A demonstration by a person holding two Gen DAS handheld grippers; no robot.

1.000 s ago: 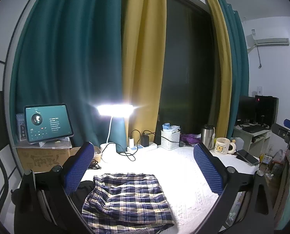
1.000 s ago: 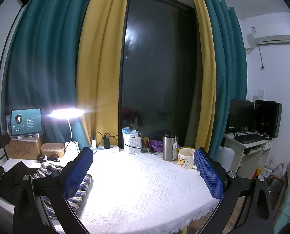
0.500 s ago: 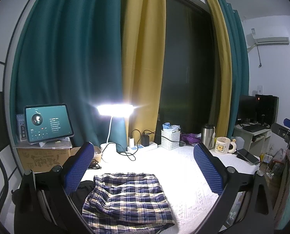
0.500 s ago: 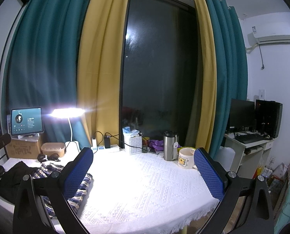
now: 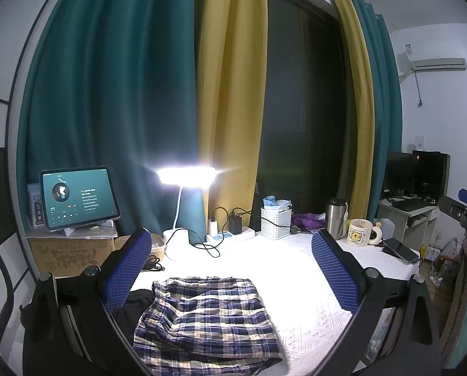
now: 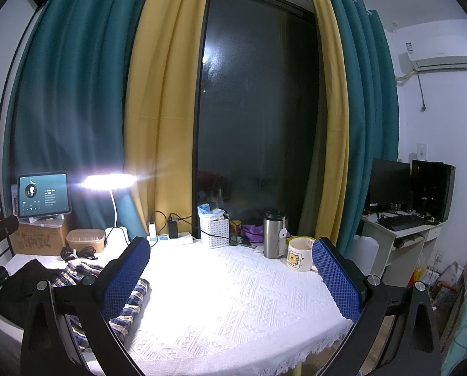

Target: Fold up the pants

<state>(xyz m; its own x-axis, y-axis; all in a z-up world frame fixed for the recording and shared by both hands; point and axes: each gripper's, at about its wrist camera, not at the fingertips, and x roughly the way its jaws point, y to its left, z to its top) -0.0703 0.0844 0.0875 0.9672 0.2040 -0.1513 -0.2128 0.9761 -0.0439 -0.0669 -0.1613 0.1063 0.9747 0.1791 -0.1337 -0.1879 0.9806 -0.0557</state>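
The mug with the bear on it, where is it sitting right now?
The mug stands near the right edge of the white tablecloth, right beside the steel flask; in the left wrist view a phone lies just to its right.

My right gripper (image 6: 230, 269) hangs wide open above the white tablecloth (image 6: 233, 307); plaid pants (image 6: 130, 300) lie crumpled at left.

This is a home room, probably a bedroom or study. Long teal and yellow curtains (image 6: 76, 109) cover a dark window (image 6: 255, 109), an air conditioner (image 6: 437, 61) hangs on the wall, and a computer desk (image 6: 399, 228) stands in the corner.
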